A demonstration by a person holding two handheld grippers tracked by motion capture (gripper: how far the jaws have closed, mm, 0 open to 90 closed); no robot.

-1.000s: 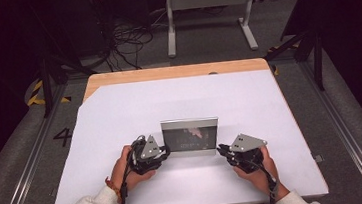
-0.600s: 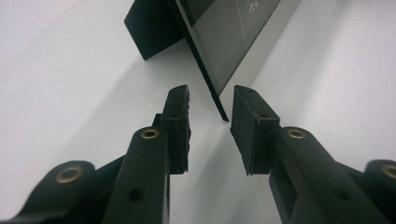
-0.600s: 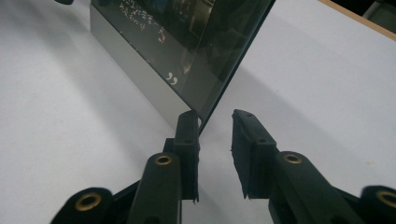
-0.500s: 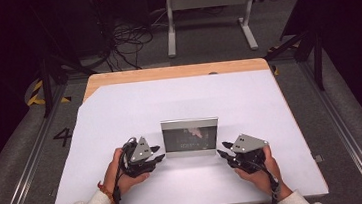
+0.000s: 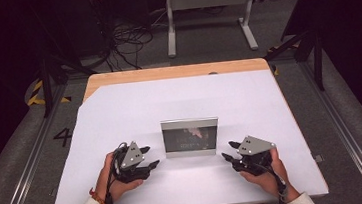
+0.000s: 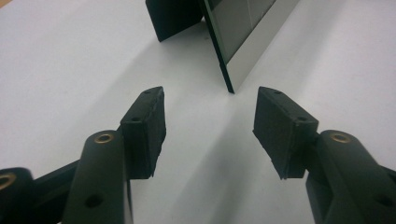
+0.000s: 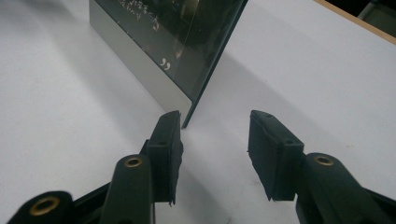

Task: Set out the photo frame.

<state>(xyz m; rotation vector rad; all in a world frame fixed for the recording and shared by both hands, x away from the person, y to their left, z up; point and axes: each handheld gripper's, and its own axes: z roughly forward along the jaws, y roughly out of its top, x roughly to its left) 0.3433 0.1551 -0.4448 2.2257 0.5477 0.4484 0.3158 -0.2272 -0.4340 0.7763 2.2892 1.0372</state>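
A white table spreads out before me, and near its middle a silver-edged picture frame stands upright on its prop, its dark glass facing me. My left gripper rests on the table just left of the frame and my right gripper just right of it, each pointing at a lower corner. Both pairs of jaws have just been opening and stand apart with nothing between them, clear of the frame's edges
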